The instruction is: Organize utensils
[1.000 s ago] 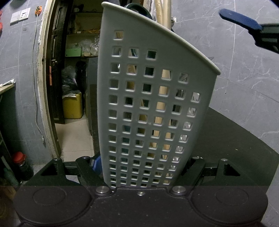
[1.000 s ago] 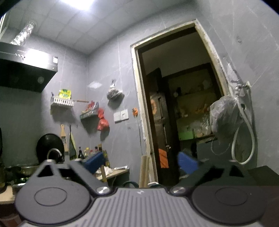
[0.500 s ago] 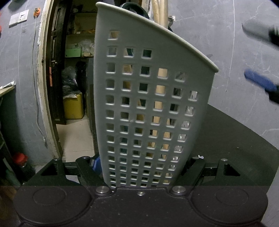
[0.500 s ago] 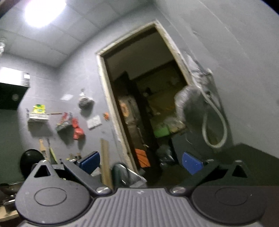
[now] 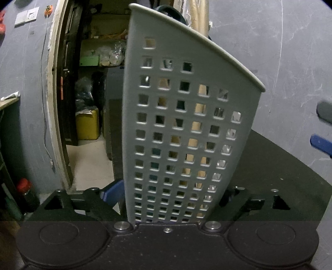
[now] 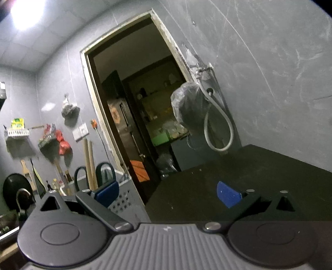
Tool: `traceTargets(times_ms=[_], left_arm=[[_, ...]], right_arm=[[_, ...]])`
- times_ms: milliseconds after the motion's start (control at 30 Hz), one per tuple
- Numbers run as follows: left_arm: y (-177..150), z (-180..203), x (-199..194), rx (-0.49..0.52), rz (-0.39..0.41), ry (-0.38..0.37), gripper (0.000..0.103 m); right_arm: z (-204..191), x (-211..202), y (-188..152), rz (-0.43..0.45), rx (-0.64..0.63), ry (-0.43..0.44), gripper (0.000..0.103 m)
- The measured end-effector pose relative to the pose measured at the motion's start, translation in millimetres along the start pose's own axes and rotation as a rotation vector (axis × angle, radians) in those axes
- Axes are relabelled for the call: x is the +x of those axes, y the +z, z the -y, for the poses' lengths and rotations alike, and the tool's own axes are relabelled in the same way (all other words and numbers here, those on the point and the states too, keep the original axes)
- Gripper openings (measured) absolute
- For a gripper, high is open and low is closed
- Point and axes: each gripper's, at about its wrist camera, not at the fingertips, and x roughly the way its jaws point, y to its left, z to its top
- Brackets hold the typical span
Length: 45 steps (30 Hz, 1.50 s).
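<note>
Jaws open; dark counter [image 6: 259, 182], grey tiled wall [image 6: 269, 72], doorway [image 6: 134, 93].

Grey marbled wall tiles [image 6: 269, 62] are seen all round, broken by an open doorway [image 6: 132, 99] — shelves and a yellow container [image 5: 87, 123] are lit dimly beyond. A ceiling light [image 6: 22, 12] glares overhead; a dark countertop [image 6: 259, 176] is set against the wall.

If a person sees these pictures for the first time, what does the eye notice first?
First, the grey perforated utensil holder that fills the left wrist view, standing on the black table between the left tool's just-opened jaws. Next, the dark doorway behind it, and the scissors and wooden handles sticking out of the holder.
</note>
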Motion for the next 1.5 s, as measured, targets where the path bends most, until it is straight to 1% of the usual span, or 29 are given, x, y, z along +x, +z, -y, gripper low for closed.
traceTargets(times_ms=[167, 267, 300, 367, 467, 533, 567, 667, 733, 833, 933, 1067, 1267, 1367, 1500], left_arm=[[-6.3, -3.0, -11.2, 0.007, 0.013, 0.004, 0.098], [-9.6, -5.0, -26.0, 0.006, 0.028, 0.006, 0.099], [-10.5, -5.7, -31.3, 0.008, 0.036, 0.008, 0.102], [-12.1, -7.4, -44.5, 0.014, 0.053, 0.018, 0.102], [-13.8, -11.6, -64.9, 0.023, 0.05, 0.027, 0.102], [-14.0, -16.3, -78.7, 0.024, 0.028, 0.028, 0.102], [-13.6, -18.7, -85.6, 0.027, 0.003, 0.032, 0.102], [-11.6, -23.9, -107.8, 0.058, -0.035, 0.051, 0.102], [-11.0, -25.6, -121.9, 0.064, -0.052, 0.074, 0.102], [-10.1, -29.1, -139.0, 0.043, -0.083, 0.111, 0.102], [-10.2, -30.8, -155.7, 0.02, -0.071, 0.127, 0.102], [-7.8, -29.5, -169.4, 0.012, -0.049, 0.15, 0.102], [-7.6, -19.7, -182.9, 0.052, -0.032, 0.176, 0.102], [-6.2, -18.1, -184.7, 0.056, -0.026, 0.174, 0.102], [-6.3, -15.0, -183.0, 0.075, -0.031, 0.169, 0.102]], right_arm=[[-16.6, -8.9, -7.6, -0.08, -0.079, -0.023, 0.103], [-28.0, -18.7, -13.2, -0.092, -0.129, -0.02, 0.103], [-31.1, -21.8, -14.1, -0.091, -0.137, -0.018, 0.103], [-37.8, -27.6, -15.7, -0.096, -0.152, -0.018, 0.103], [-45.7, -33.7, -14.7, -0.123, -0.167, -0.029, 0.103], [-49.5, -37.2, -12.5, -0.163, -0.164, -0.023, 0.103], [-50.4, -37.1, -9.6, -0.19, -0.158, -0.024, 0.103], [-56.4, -41.0, -0.9, -0.287, -0.147, -0.018, 0.103], [-61.7, -45.2, 6.0, -0.315, -0.161, -0.02, 0.103], [-73.6, -56.3, 13.8, -0.332, -0.209, -0.023, 0.103], [-86.4, -67.0, 16.6, -0.342, -0.269, -0.03, 0.103], [-98.2, -77.4, 15.7, -0.338, -0.315, -0.018, 0.103], [-108.1, -90.9, 17.4, -0.33, -0.34, 0.011, 0.103], [-108.1, -93.4, 17.8, -0.35, -0.341, 0.029, 0.103], [-106.2, -92.8, 17.1, -0.375, -0.353, 0.015, 0.103]])
